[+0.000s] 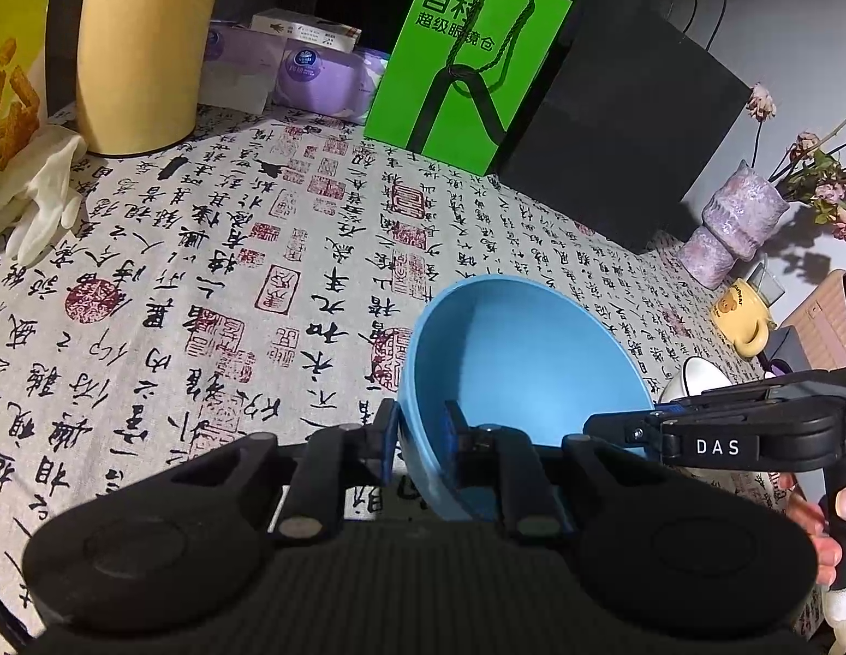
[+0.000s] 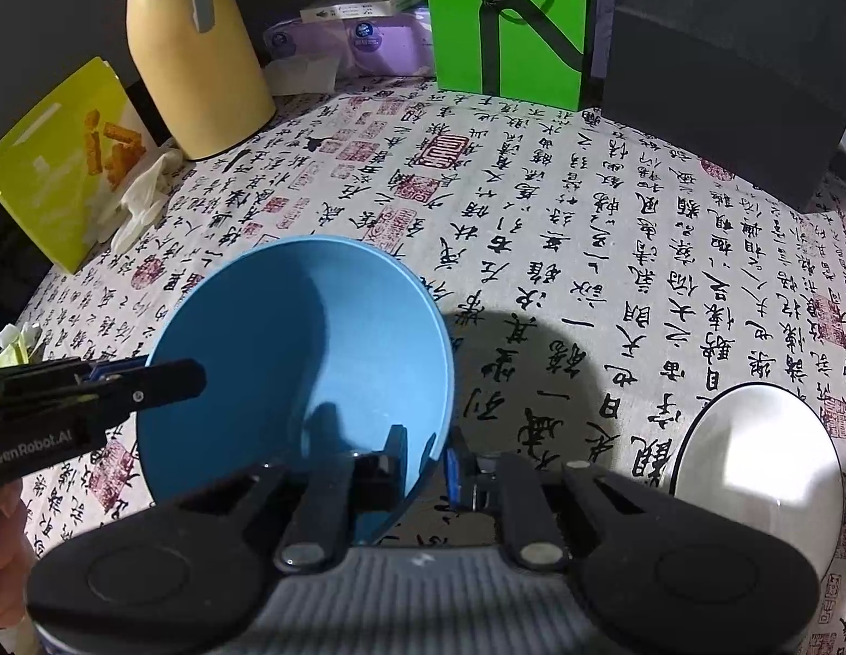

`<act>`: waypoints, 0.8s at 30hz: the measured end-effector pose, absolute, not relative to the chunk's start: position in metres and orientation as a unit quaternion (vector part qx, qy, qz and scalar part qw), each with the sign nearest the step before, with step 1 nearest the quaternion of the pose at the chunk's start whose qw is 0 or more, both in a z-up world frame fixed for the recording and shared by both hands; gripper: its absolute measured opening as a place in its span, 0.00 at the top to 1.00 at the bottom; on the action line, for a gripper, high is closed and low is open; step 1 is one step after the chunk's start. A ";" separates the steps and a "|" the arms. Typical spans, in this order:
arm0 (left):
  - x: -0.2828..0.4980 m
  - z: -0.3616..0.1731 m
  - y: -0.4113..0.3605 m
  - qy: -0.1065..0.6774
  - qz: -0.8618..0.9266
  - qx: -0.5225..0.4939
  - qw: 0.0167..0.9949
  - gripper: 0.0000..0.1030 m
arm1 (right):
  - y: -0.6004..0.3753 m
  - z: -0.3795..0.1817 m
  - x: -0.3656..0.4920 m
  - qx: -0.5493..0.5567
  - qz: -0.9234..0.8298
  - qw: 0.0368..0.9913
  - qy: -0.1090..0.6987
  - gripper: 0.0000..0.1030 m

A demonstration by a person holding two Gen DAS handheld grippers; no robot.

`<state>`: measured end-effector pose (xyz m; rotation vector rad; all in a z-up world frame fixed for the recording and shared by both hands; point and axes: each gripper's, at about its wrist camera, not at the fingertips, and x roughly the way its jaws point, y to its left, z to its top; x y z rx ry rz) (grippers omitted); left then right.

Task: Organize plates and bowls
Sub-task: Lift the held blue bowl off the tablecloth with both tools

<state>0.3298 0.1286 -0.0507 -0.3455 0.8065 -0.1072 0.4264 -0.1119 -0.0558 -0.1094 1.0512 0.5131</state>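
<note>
A blue bowl (image 1: 526, 349) hangs tilted a little above the calligraphy tablecloth (image 1: 215, 273), with both grippers holding it. My left gripper (image 1: 420, 421) is shut on one side of its rim, one finger inside the bowl and one outside. My right gripper (image 2: 426, 445) is shut on the opposite side of the blue bowl (image 2: 292, 349) in the same way. The right gripper (image 1: 649, 421) reaches in from the right in the left wrist view. From the left of the right wrist view comes the left gripper (image 2: 150, 375). A white bowl (image 2: 761, 469) stands on the cloth to the right, also seen as the white bowl (image 1: 696, 376).
Along the back stand a yellow thermos (image 2: 194, 60), purple tissue packs (image 2: 368, 38), a green bag (image 2: 510, 27) and a black bag (image 2: 734, 65). A yellow snack bag (image 2: 63, 164) and a white glove (image 2: 144, 196) lie left. A purple vase (image 1: 739, 218) and a yellow mug (image 1: 745, 311) sit right.
</note>
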 end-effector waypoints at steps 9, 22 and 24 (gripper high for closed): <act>0.317 -0.043 0.131 0.380 -0.051 -0.167 0.908 0.83 | -0.109 -0.047 0.415 -0.053 0.244 0.836 0.489 0.87; 0.293 -0.029 0.132 0.362 -0.049 -0.165 0.916 0.83 | -0.107 -0.032 0.392 -0.054 0.248 0.841 0.478 0.87; 0.289 -0.027 0.132 0.360 -0.048 -0.165 0.917 0.83 | -0.107 -0.030 0.388 -0.053 0.248 0.842 0.477 0.87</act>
